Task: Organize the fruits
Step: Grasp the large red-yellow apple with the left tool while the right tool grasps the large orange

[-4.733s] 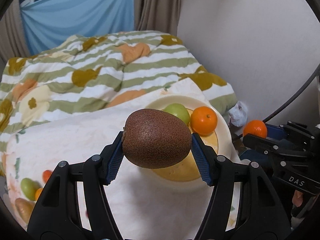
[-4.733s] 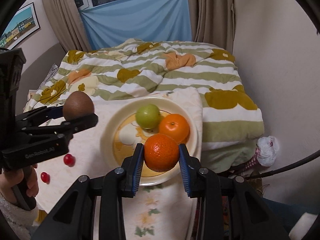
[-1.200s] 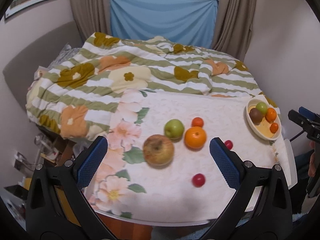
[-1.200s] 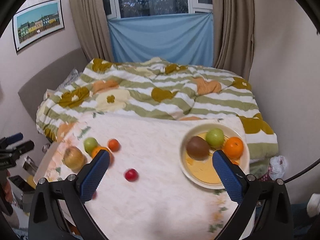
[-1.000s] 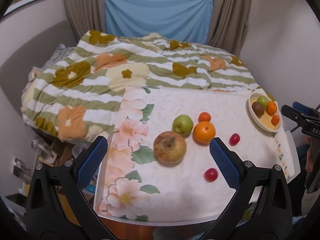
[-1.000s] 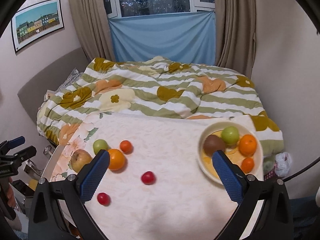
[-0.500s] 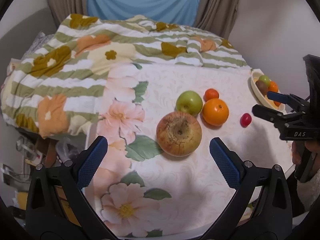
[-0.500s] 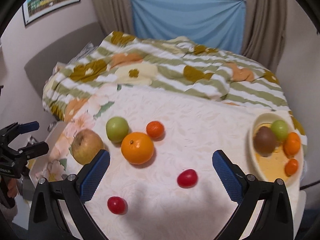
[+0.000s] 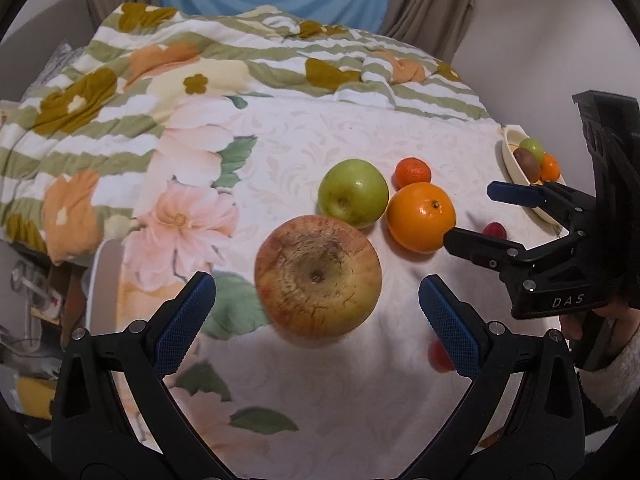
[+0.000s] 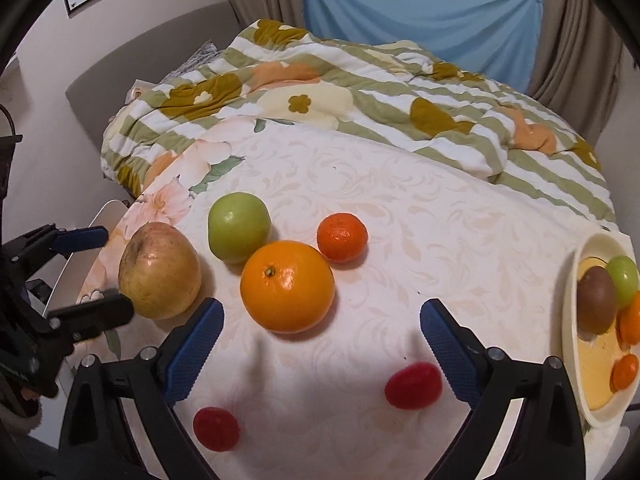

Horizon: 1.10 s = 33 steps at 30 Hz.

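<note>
Left tongs (image 9: 316, 314) spread wide astride the big apple (image 9: 318, 276) on the table (image 10: 400, 208), right tongs (image 10: 322, 344) narrowing, nothing gripped, before the orange (image 10: 287, 286); best centered low on each fruit before squeezing.

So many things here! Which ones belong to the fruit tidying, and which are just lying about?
Part of the job:
- russet apple
- green apple
- big orange
- small mandarin
- two red fruits
- plate, already holding a kiwi and other fruit
- left gripper and right gripper, the right one closing on nothing

Just lying about:
- striped quilt
- blue cloth
- curtains
</note>
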Each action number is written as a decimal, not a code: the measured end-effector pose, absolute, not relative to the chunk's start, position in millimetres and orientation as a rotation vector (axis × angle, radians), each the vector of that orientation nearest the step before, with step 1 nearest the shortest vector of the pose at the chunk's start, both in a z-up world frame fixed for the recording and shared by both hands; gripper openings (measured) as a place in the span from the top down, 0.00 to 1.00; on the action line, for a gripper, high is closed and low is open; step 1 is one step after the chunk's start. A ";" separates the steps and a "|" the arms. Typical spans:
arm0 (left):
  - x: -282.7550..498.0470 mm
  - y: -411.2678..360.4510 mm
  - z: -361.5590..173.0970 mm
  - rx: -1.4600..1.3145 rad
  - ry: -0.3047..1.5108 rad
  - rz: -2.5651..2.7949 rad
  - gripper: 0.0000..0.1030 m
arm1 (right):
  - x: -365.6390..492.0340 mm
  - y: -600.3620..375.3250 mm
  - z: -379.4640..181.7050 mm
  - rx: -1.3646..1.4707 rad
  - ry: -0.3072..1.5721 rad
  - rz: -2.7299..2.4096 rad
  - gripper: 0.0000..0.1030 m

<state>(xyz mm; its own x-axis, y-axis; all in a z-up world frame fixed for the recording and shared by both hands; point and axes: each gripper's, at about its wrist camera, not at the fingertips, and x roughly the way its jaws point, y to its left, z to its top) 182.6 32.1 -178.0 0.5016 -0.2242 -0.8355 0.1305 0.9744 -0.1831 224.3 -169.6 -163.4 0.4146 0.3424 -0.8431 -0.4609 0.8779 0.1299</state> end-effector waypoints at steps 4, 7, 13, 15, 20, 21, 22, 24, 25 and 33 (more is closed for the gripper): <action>188.3 28.0 -186.0 -0.096 1.042 -0.204 0.00 | 229.4 -165.0 -172.2 -0.135 1.054 0.540 0.14; 192.0 26.9 -191.1 -0.103 1.054 -0.201 0.01 | 233.1 -164.0 -176.2 -0.125 1.070 0.554 0.14; 196.4 23.8 -200.6 -0.105 1.084 -0.202 0.18 | 239.8 -161.1 -179.7 -0.108 1.084 0.582 0.18; 196.7 23.8 -202.2 -0.100 1.090 -0.197 0.20 | 241.4 -159.8 -181.1 -0.108 1.092 0.592 0.22; 196.3 23.3 -202.8 -0.104 1.093 -0.196 0.20 | 242.8 -156.9 -182.8 -0.104 1.100 0.615 0.25; 195.4 23.4 -203.2 -0.105 1.094 -0.192 0.20 | 242.7 -156.4 -182.9 -0.105 1.099 0.616 0.25; 194.3 23.6 -203.5 -0.104 1.094 -0.186 0.20 | 242.4 -155.6 -183.0 -0.108 1.099 0.619 0.25; 191.7 25.5 -203.8 -0.102 1.096 -0.179 0.20 | 242.1 -153.6 -183.6 -0.114 1.097 0.625 0.25; 190.2 27.0 -204.1 -0.105 1.099 -0.179 0.20 | 241.5 -152.1 -184.1 -0.118 1.096 0.629 0.26; 177.6 42.4 -202.6 -0.115 1.106 -0.150 0.20 | 240.3 -140.5 -188.8 -0.157 1.091 0.650 0.35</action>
<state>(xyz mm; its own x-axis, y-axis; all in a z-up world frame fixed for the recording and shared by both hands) 177.6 42.4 -202.6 0.4396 -0.1781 -0.8804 0.0633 0.9839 -0.1674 240.3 -140.5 -188.8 0.2975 0.4119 -0.8613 -0.5614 0.8052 0.1911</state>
